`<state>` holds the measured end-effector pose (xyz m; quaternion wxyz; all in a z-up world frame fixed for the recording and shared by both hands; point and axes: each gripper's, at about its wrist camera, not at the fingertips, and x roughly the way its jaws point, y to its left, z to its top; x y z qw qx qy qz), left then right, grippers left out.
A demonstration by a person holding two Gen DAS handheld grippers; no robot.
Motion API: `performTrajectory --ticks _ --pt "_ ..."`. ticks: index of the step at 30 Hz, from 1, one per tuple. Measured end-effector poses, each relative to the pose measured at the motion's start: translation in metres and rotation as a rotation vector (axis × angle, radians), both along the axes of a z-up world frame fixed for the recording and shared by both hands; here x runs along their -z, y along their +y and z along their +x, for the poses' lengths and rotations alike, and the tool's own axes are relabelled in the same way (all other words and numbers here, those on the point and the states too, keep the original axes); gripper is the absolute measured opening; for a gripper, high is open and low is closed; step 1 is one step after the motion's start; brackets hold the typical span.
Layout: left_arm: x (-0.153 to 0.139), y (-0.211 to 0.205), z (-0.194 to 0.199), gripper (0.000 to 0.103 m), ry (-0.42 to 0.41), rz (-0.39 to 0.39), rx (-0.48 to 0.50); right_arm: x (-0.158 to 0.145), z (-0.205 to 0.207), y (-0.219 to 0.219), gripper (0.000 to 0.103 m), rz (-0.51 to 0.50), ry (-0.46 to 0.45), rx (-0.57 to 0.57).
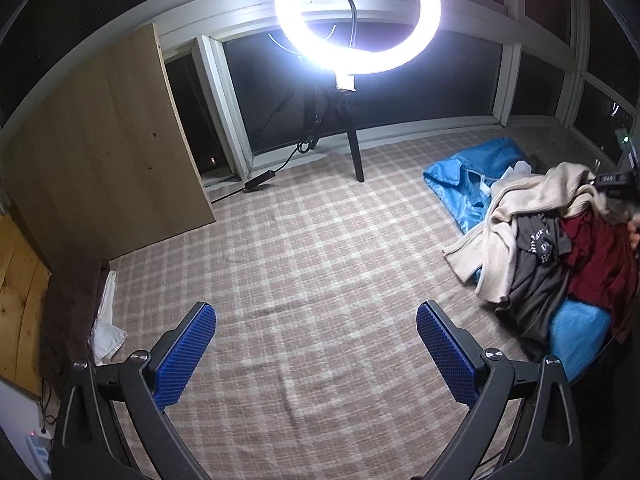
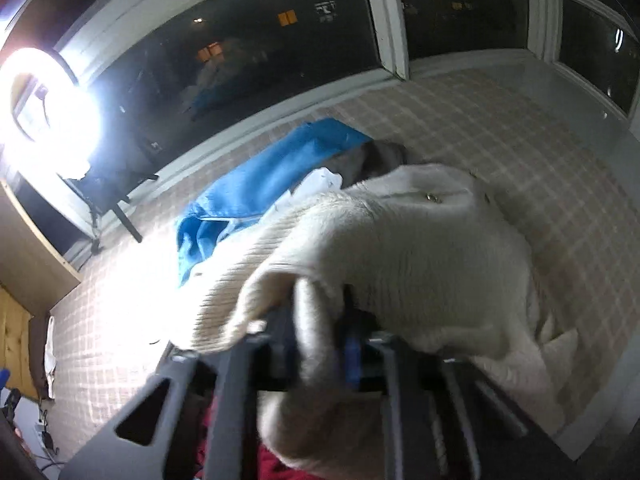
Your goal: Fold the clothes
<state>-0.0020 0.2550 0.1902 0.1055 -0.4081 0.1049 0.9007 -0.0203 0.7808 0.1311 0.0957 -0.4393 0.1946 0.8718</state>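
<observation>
A loose heap of clothes (image 1: 552, 248) lay on the right side of a checked bed cover (image 1: 300, 260): a cream knitted garment (image 1: 516, 216) on top, a grey printed T-shirt (image 1: 536, 268), a dark red garment (image 1: 600, 264) and a shiny blue one (image 1: 472, 176) behind. None of it looked folded, and no folded stack was visible, so most of the folding seemed still to lie ahead. The left gripper (image 1: 316, 338) hung over the bare middle of the cover, its blue-padded fingers spread wide and holding nothing. The left wrist view alone showed the whole heap, a ring light (image 1: 358, 16) and a wooden cabinet (image 1: 100, 152). The blurred right wrist view alone showed the right gripper (image 2: 320, 328) clenched on a fold of the cream knit, which draped over its fingers.
</observation>
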Motion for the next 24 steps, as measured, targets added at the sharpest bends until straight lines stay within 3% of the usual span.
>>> performTrajectory --ticks 7,10,13,16,19,24 --pt "0.004 -0.025 -0.008 0.101 -0.032 0.065 0.007 -0.04 0.004 -0.023 0.007 -0.041 0.081 -0.019" --pt "0.004 -0.014 -0.02 0.101 -0.064 0.151 0.074 -0.052 0.014 -0.042 0.006 -0.057 0.109 -0.037" --pt "0.002 0.032 -0.033 0.101 -0.084 0.211 0.219 -0.061 0.038 -0.066 0.005 -0.128 0.143 -0.087" --pt "-0.001 0.087 -0.036 0.101 -0.09 0.212 0.336 -0.065 0.074 -0.105 0.005 -0.168 0.163 -0.18" --pt "0.005 0.134 -0.032 0.101 -0.142 0.236 0.456 -0.055 0.107 -0.108 0.005 -0.198 0.16 -0.158" --pt "0.022 0.215 -0.001 0.101 -0.112 0.129 0.669 -0.038 0.16 -0.113 0.005 -0.249 0.155 -0.122"
